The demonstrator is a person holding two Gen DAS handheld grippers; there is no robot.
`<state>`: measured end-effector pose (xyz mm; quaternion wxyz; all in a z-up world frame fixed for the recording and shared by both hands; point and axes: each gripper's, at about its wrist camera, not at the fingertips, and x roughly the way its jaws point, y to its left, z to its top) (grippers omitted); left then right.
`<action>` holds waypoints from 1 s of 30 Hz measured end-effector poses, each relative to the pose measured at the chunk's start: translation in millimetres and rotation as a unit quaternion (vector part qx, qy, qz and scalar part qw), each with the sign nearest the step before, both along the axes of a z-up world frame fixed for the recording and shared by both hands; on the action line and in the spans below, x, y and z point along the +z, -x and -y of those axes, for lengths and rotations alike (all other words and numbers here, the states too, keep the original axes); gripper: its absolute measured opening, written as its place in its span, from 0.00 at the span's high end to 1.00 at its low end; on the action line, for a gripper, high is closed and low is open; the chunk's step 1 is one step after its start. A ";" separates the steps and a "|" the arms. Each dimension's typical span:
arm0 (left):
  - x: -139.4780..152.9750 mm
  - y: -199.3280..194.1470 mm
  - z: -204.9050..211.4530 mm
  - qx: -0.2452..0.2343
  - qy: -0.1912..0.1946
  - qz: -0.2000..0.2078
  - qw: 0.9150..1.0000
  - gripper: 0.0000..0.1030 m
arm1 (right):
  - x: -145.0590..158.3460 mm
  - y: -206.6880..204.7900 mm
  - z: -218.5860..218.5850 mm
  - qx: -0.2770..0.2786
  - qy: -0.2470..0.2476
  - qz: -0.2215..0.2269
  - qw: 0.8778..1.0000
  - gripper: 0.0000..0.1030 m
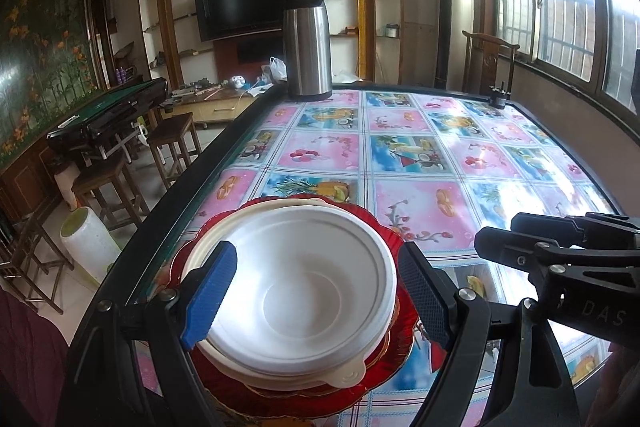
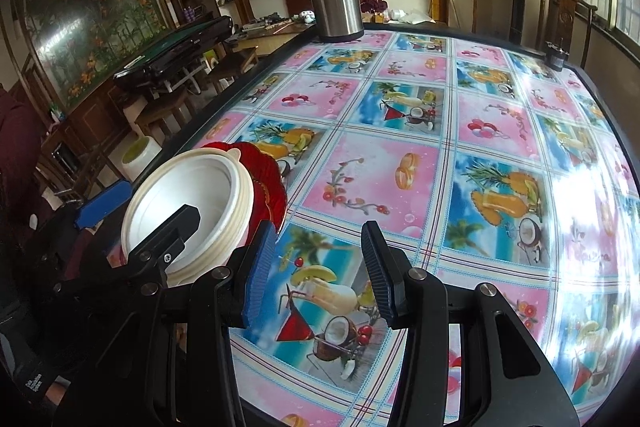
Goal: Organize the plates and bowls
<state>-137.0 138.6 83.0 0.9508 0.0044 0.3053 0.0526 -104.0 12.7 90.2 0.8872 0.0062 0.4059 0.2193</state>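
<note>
A stack of white bowls (image 1: 296, 291) sits on red plates (image 1: 378, 229) at the table's near left edge. My left gripper (image 1: 316, 251) is open and straddles the top bowl, with one blue pad over its left rim and the other just off its right rim. I see no squeeze on the rim. In the right wrist view the white bowls (image 2: 208, 195) and red plates (image 2: 268, 183) lie at the left, with a left gripper finger (image 2: 168, 239) in front of them. My right gripper (image 2: 318, 227) hovers open over bare tablecloth, holding nothing, and shows as black fingers (image 1: 532, 227) right of the stack.
The table (image 1: 420, 155) has a glossy pink and blue fruit-print cloth. A steel thermos (image 1: 307, 43) stands at the far edge, and a small black object (image 1: 500, 95) sits at the far right corner. Wooden stools (image 1: 172, 139) and a white bucket (image 1: 90, 243) stand on the floor left of the table.
</note>
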 end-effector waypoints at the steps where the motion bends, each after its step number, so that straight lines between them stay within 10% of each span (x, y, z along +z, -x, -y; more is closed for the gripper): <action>1: 0.0 0.5 -0.4 -0.001 0.000 0.001 1.000 0.20 | 0.0 -0.2 -0.4 0.000 0.000 -0.001 1.000 0.56; 30: 1.1 3.6 -4.1 -0.006 -0.008 0.031 0.999 0.20 | 1.3 0.4 1.5 -0.002 -0.010 -0.005 1.000 0.56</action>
